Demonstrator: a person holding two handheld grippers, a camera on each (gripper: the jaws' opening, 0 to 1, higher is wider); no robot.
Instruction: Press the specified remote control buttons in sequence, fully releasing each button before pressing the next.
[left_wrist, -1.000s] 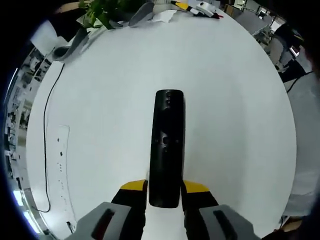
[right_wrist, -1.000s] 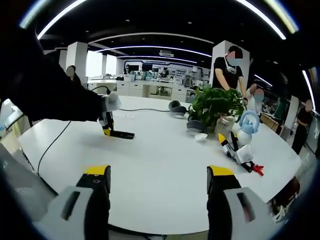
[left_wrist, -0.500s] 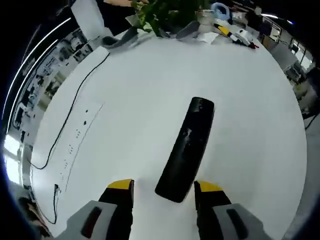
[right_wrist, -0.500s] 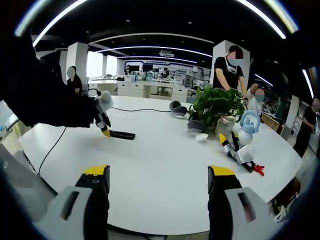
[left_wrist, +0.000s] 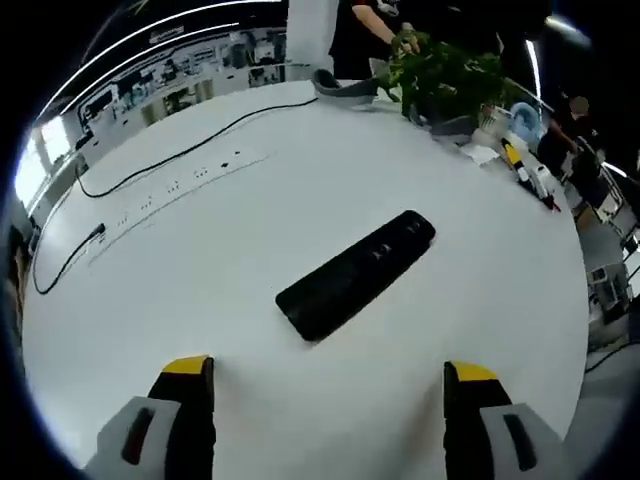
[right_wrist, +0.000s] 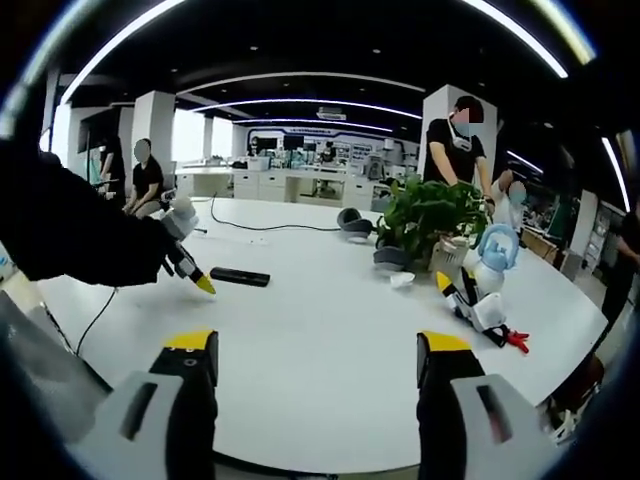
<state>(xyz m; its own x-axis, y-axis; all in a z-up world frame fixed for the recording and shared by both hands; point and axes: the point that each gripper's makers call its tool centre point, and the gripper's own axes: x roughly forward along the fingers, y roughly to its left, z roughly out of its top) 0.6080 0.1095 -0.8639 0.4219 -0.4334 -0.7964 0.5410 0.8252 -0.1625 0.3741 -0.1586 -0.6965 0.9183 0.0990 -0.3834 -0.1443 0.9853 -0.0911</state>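
Left gripper view: left claw (left_wrist: 325, 375) wide, holding nothing, near the remote control (left_wrist: 355, 274) lying free on the table (left_wrist: 200, 250). Right claw (right_wrist: 315, 355) wide. Button presses apparently remain.

The remote control (left_wrist: 356, 275) is a long, slim black bar lying flat on the white surface (left_wrist: 200, 300), button face up; it sits ahead of the left gripper (left_wrist: 328, 385), clear of both jaws, angled diagonally; in the right gripper view it lies far ahead, left of centre (right_wrist: 239, 276).
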